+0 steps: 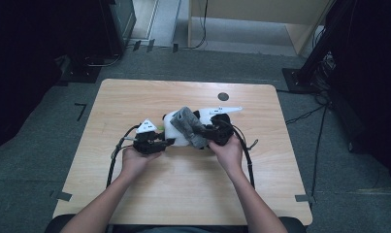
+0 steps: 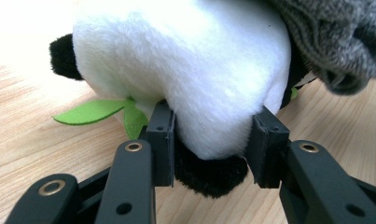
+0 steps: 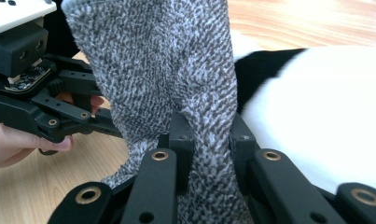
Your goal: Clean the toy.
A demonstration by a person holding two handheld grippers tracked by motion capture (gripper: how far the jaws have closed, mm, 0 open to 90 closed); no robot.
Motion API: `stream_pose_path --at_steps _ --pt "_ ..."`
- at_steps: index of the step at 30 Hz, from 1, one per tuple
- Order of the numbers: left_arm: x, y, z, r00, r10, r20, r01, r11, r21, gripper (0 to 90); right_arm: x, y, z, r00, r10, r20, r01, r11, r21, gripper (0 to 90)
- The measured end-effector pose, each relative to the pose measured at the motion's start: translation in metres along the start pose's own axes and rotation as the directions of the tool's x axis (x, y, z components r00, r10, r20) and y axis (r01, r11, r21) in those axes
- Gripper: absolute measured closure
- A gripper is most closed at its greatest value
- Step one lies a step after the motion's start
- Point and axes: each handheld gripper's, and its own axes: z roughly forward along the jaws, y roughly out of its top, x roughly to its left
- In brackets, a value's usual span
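A black-and-white plush panda (image 1: 173, 127) with green felt leaves (image 2: 94, 112) lies in the middle of the wooden table (image 1: 135, 97). My left gripper (image 1: 165, 142) is shut on the panda's white body (image 2: 185, 65), both pads pressing into the fur. A grey knitted sock (image 1: 189, 125) drapes over the panda. In the right gripper view the sock (image 3: 176, 70) rises between the jaws, and my right gripper (image 3: 209, 140) is shut on it. The left gripper (image 3: 50, 107) and a hand show beyond the sock, and the panda (image 3: 325, 112) lies to the right.
A small dark round hole (image 1: 223, 96) marks the table's far right part. Cables (image 1: 116, 155) trail from both grippers toward the near edge. Dark equipment stands (image 1: 324, 53) and a grey floor surround the table.
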Motion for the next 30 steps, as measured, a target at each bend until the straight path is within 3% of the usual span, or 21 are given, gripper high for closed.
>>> stream_pose_path --at_steps 13,20,23,27,28,30 --pt "0.001 0.003 0.000 0.9997 -0.014 0.020 0.014 0.9998 0.016 60.4 -0.024 -0.006 -0.029 0.9991 0.042 -0.003 -0.042 0.998 -0.051 77.6" --pt "0.003 0.003 0.000 0.9997 -0.016 0.020 0.015 0.9998 0.012 61.3 -0.046 -0.013 -0.054 0.9965 0.077 0.035 -0.073 0.992 -0.099 76.8" --pt "0.003 0.003 0.000 0.9997 -0.015 0.022 0.014 0.9999 0.010 61.6 -0.052 -0.018 -0.055 0.9967 0.069 0.042 -0.065 0.992 -0.104 76.4" --pt "0.003 0.003 0.000 0.9997 -0.016 0.020 0.016 0.9998 0.009 61.7 -0.064 -0.023 -0.060 0.9923 0.109 0.058 -0.102 0.987 -0.121 76.6" --pt "0.004 0.002 0.000 0.9996 -0.017 0.021 0.016 0.9998 0.007 61.7 -0.069 -0.025 -0.062 0.9882 0.122 0.093 -0.111 0.987 -0.114 77.1" --pt "0.005 0.002 0.000 0.9996 -0.015 0.023 0.015 0.9999 0.007 61.8 -0.072 -0.027 -0.062 0.9851 0.128 0.115 -0.116 0.988 -0.105 77.1"
